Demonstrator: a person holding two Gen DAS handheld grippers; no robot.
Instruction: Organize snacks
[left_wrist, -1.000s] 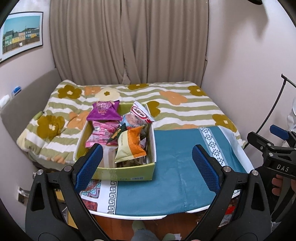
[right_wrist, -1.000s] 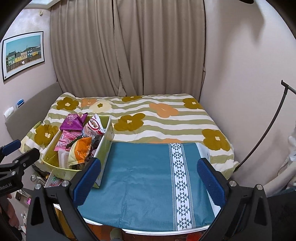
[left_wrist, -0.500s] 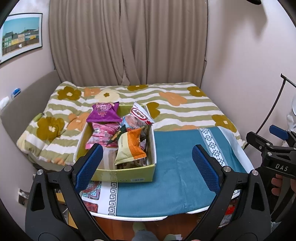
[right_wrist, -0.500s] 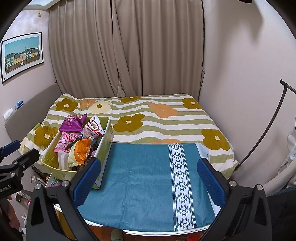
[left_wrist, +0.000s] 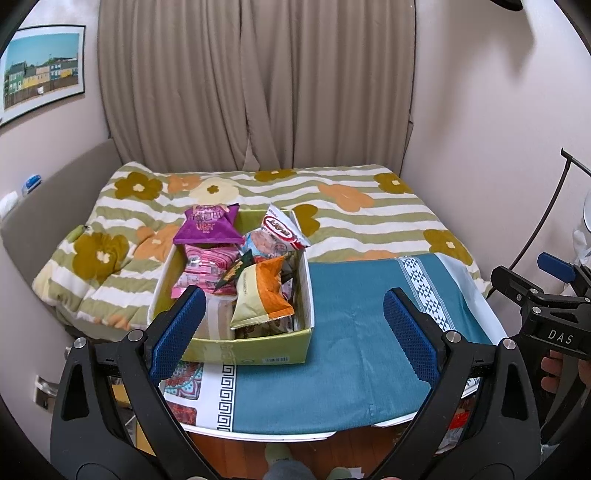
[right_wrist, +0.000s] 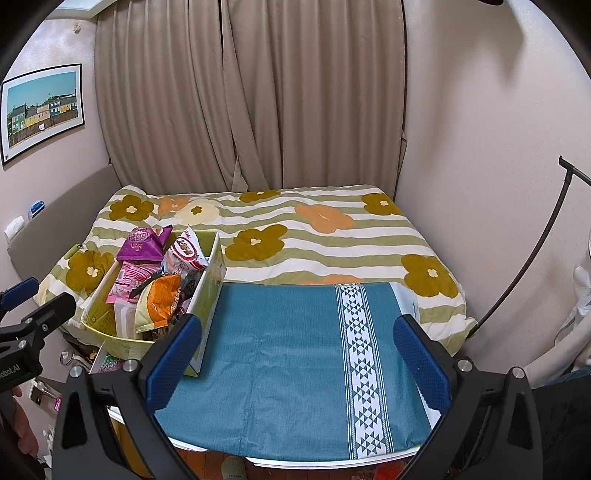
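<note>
1. Framed picture (left_wrist: 42, 70) on the left wall; one, not involved in the task.
2. Yellow-green cardboard box (left_wrist: 258, 352), one, standing at the left end of the teal cloth (left_wrist: 354, 332) that covers the table. It holds the snacks, heaped above its rim.
3. Snacks, counted where they show: one purple bag (left_wrist: 208, 227) at the far left corner, one pink packet (left_wrist: 207, 269) below it, one red-and-white bag (left_wrist: 280, 230) leaning over the far right wall, one orange-and-cream bag (left_wrist: 264, 295) in front, one dark wrapper (left_wrist: 232, 271) between them. Others lie beneath; their number cannot be told.
4. Left gripper (left_wrist: 291, 321): fingers spread wide, holding nothing, hovering near the box's front wall.
5. Right gripper (right_wrist: 295, 354): fingers spread wide, empty, over the bare stretch of cloth to the right of the box.
6. Floral quilt (right_wrist: 332, 240) on the bed behind the table; one.
7. Risk, as a judgement: the bags are puffy, slick and loosely stacked, so pulling a lower one would likely tip the red-and-white bag out onto the quilt; a pinch on a bag's inflated middle may slip or crush its contents.
</note>
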